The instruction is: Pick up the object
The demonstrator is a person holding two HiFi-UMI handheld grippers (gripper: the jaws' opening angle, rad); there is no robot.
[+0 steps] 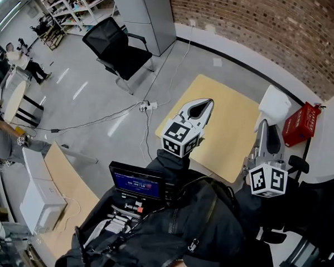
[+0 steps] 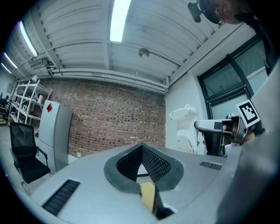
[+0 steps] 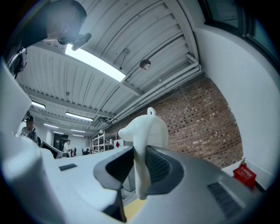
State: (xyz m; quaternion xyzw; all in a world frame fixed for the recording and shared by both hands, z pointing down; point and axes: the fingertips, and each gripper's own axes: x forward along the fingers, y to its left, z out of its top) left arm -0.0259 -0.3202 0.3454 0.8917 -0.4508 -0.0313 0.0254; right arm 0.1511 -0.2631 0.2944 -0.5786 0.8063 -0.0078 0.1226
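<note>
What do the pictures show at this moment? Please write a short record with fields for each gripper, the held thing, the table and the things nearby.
left gripper: jaws together, nothing between them
right gripper: shut on the white rounded plastic object with a small loop on top
held thing: upright between the jaws, apparently lifted off the table
table: light yellow wooden table, below both grippers
nearby: red plastic basket to the right; black office chair on the floor beyond

Two tools [image 1: 207,103] [image 1: 262,124]; one object [image 1: 274,103]
</note>
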